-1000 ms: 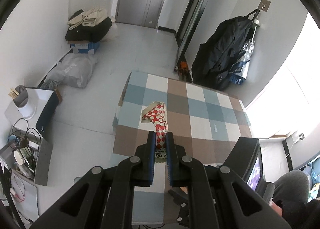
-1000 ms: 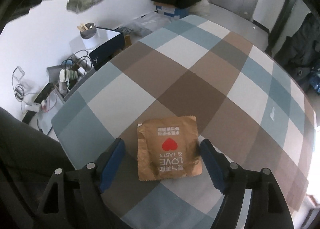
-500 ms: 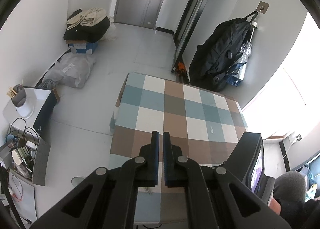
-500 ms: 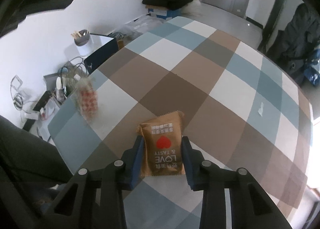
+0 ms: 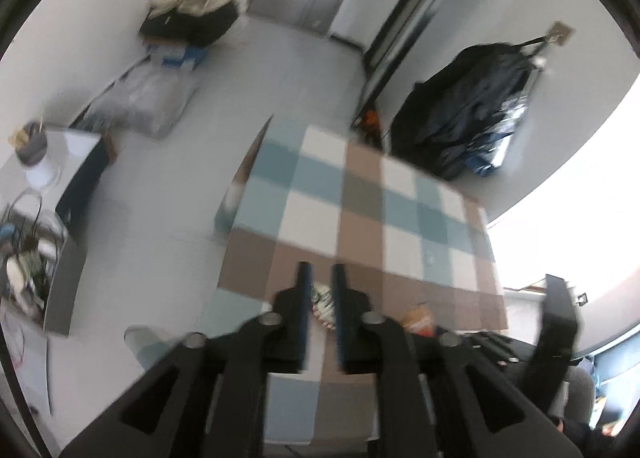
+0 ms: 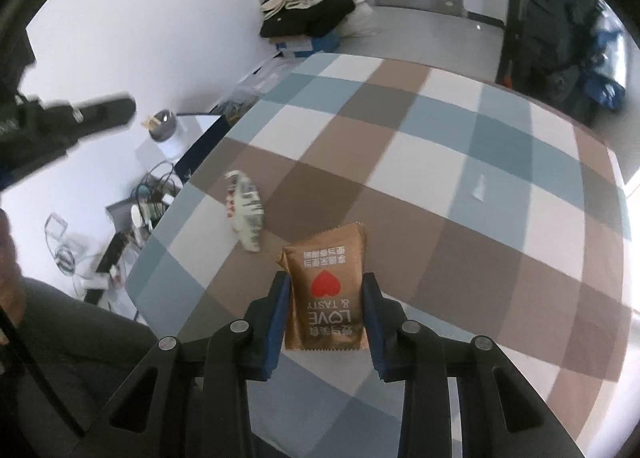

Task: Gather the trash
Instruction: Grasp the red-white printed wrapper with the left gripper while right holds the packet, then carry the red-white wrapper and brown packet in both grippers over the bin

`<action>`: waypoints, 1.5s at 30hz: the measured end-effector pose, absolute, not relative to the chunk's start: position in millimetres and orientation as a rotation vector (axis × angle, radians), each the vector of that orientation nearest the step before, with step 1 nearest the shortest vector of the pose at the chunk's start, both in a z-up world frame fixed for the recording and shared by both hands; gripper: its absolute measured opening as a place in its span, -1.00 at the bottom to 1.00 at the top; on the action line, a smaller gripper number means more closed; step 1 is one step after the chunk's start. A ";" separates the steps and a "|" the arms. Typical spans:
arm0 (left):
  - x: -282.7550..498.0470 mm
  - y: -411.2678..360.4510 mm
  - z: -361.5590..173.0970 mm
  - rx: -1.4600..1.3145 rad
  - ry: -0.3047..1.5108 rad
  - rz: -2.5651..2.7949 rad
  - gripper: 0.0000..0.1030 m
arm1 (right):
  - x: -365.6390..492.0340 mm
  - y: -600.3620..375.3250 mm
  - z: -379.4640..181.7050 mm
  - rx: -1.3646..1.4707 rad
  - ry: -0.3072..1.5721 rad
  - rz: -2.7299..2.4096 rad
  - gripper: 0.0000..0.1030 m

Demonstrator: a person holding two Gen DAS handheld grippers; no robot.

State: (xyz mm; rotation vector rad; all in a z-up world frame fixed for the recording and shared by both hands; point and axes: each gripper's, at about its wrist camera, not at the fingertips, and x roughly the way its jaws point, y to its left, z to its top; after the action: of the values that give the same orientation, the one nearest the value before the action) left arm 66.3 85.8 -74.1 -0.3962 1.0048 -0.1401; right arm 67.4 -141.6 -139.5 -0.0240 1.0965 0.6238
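My right gripper (image 6: pixel 326 278) is shut on a brown snack packet (image 6: pixel 326 290) with a red heart, held by its two sides just above the checked tablecloth (image 6: pixel 440 138). A crumpled red and white wrapper (image 6: pixel 245 214) lies on the cloth to the packet's left, near the table's left edge. My left gripper (image 5: pixel 322 270) hovers high over the table, its jaws opening with a narrow gap and nothing between the pads. Through that gap the same wrapper (image 5: pixel 322 304) shows far below on the cloth. The left gripper (image 6: pixel 72 118) also appears at the upper left of the right wrist view.
A white side table with a cup of sticks (image 6: pixel 162 124) and tangled cables (image 6: pixel 152 194) stand left of the table. Bags and folded clothes (image 6: pixel 308 14) lie by the far wall. A dark coat (image 5: pixel 468 106) hangs at the right. A person's grey-clad leg (image 6: pixel 60 338) is at the near left.
The red and white wrapper left my left gripper and fell onto the cloth. My right gripper closed on the brown packet and moved it slightly off the table.
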 end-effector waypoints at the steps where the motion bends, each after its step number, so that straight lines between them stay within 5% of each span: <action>1: 69.8 85.1 -81.3 -0.418 1.028 -0.145 -0.50 | 68.2 -147.3 -139.4 -0.010 1.100 0.618 -0.34; 3: 75.5 81.3 -93.5 -0.429 1.071 -0.134 -0.35 | 70.0 -159.3 -136.5 0.015 1.090 0.611 -0.34; 21: 97.8 19.4 -139.8 -0.094 1.206 0.015 -0.35 | 79.2 -235.8 -119.7 0.133 1.022 0.585 -0.34; 31: 93.1 13.9 -139.2 -0.096 1.209 0.012 -0.77 | 74.1 -258.6 -99.3 0.207 0.975 0.577 -0.34; 45: 96.9 -8.1 -118.8 -0.155 1.207 -0.112 -0.81 | 60.5 -298.2 -56.2 0.289 0.892 0.544 -0.34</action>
State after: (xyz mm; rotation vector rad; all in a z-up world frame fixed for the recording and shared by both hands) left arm 96.9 -8.1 -118.8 -0.1554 1.2074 -0.1116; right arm 60.5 -298.2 -56.2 0.2887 0.8918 0.5437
